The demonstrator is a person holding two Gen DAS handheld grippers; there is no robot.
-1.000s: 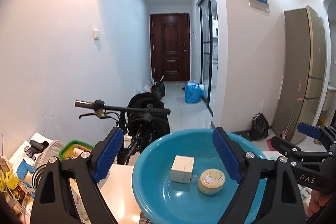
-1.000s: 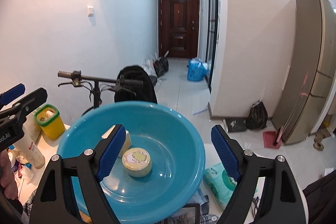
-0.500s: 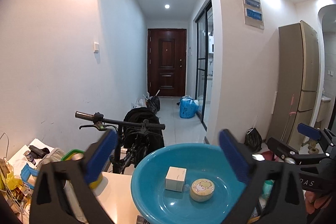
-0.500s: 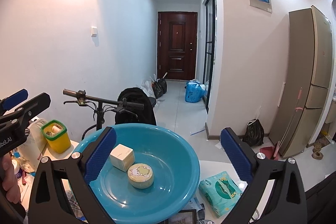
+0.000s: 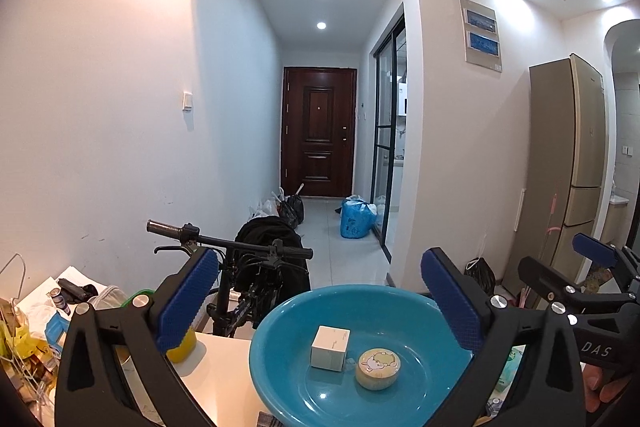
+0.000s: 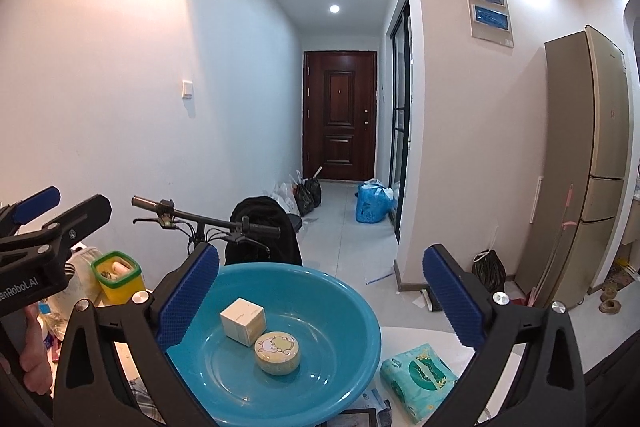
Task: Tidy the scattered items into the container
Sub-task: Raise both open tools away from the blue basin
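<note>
Already the teal basin holds two of the items: a small white box lies near its middle, and a round yellow tin with a cartoon lid lies just beside it, nearly touching; the basin itself stands on the white table among other clutter. Both tools hang back from it; the left gripper has just been spreading its jaws and now stands released and wide, with nothing between its blue pads, the basin showing well beyond them; the right gripper has likewise been letting its jaws out and is spread wide, grasping nothing.

So the task looks partly done, by my reading; what remains is less sure. A green tissue pack lies on the table just beside the basin's right rim and seems the plainest candidate to go in next; a yellow tub with a green rim stands near the left side; whether it counts as scattered I cannot tell. Further left lies a heap of bottles and bags, too jumbled to sort by eye; beyond the table a bicycle leans by the wall.
</note>
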